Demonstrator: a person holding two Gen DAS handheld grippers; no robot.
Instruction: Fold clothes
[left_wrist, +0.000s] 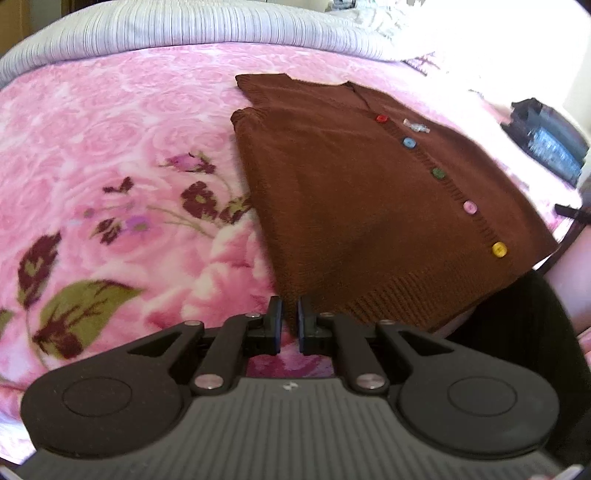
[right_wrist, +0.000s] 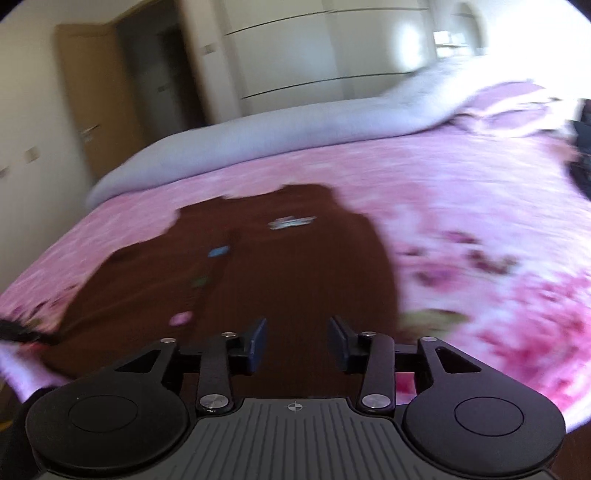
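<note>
**Cardigan partly folded on the bed**

Our brown cardigan (left_wrist: 351, 192) lies buttoned on the pink blanket (left_wrist: 110, 147), its left side tucked under; further folds look due. Our left gripper (left_wrist: 290, 321) pinches the hem corner; our right gripper (right_wrist: 298, 343) hovers wide, empty.

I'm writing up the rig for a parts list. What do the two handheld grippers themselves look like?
Both match: the left gripper and right gripper have matte black linkage arms with silver pivot pins, two round black housings, and a grey ribbed centre plate with a small crosshair mark. The finger pads look dark blue. No cables show.
</note>
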